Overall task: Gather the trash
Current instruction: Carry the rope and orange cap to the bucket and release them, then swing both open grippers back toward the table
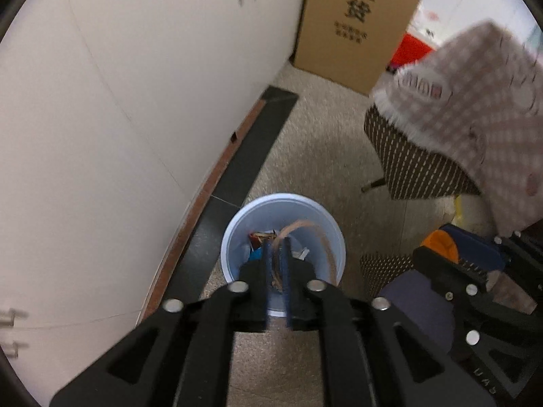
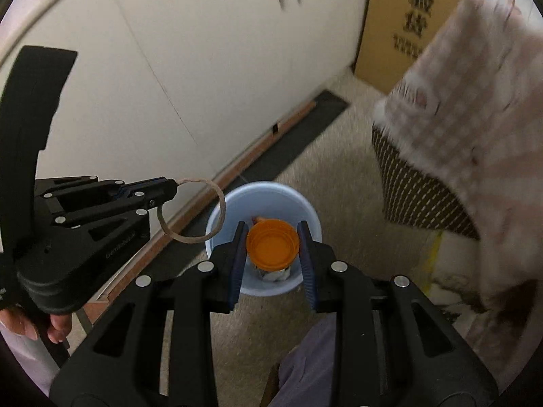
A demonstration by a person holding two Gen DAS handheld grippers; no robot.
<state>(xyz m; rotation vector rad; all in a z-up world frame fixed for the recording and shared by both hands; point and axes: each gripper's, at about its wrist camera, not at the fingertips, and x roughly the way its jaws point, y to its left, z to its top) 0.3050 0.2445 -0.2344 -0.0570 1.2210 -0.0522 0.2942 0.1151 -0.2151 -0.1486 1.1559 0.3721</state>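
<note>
Right now the right tongs (image 2: pixel 273 249) are clamped on a round orange plastic lid (image 2: pixel 273 249), one blue pad on each side of its rim; the lid's hollow face is turned toward the camera and it hangs directly above the open mouth of a pale blue round plastic bin (image 2: pixel 217 217). Being round, the lid has no long axis. The left tongs (image 2: pixel 171 190) pinch a thin brown cardboard ring (image 2: pixel 222 210) by a short stretch of its band, the jaws standing only a narrow gap apart. The loop sticks out past the fingertips and down toward the bin, its far edge over the bin's rim; from the left wrist view it curves over the bin's inside. Scraps of wrapper and paper (image 1: pixel 261 240) lie at the bottom of the bin. The bin stands on speckled beige carpet (image 1: pixel 315 156), near a dark strip along white cabinet doors (image 1: pixel 135 101). Further off are a brown cardboard box (image 1: pixel 359 17) and a pink checked fleece cloth (image 1: pixel 475 101) draped over a dark striped seat (image 1: pixel 414 169).
</note>
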